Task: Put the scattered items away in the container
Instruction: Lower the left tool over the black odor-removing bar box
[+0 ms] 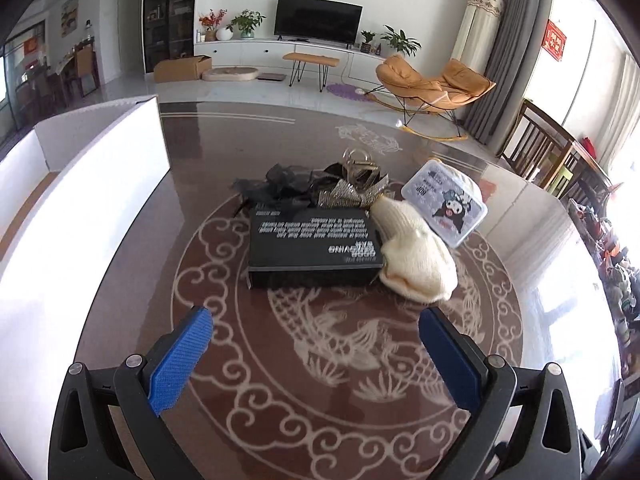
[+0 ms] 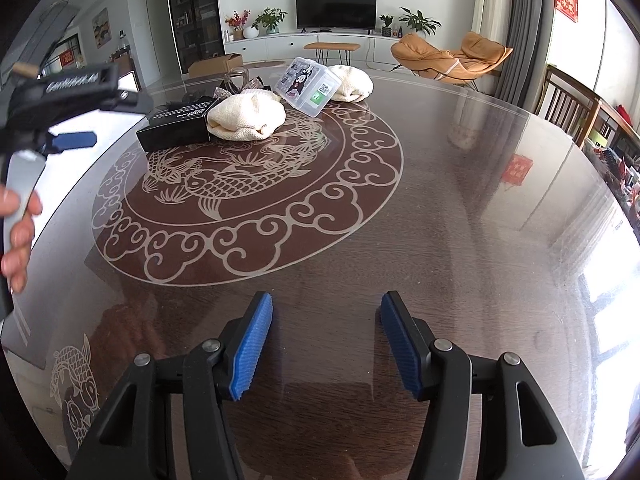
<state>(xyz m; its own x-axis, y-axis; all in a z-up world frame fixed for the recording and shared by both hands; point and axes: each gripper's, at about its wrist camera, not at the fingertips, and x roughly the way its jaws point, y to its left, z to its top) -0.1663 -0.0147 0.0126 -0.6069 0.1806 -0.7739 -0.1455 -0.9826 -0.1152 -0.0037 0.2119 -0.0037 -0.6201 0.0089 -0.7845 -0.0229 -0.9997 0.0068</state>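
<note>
While hovering over the table (image 1: 132, 240), both sets of fingers wide, nothing held: left gripper (image 1: 316, 320), right gripper (image 2: 326, 308). Beside the black box (image 1: 312, 244): cream knit bundle (image 1: 416, 256) touching its right edge, clear plastic case (image 1: 444, 204) just beyond, dark ribbons (image 1: 280, 186) behind. White container (image 1: 100, 168) well left of it.

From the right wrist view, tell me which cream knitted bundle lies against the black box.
The nearer cream knitted bundle, touching the black rectangular box. The other cream bundle lies farther back, behind the clear plastic case.
</note>
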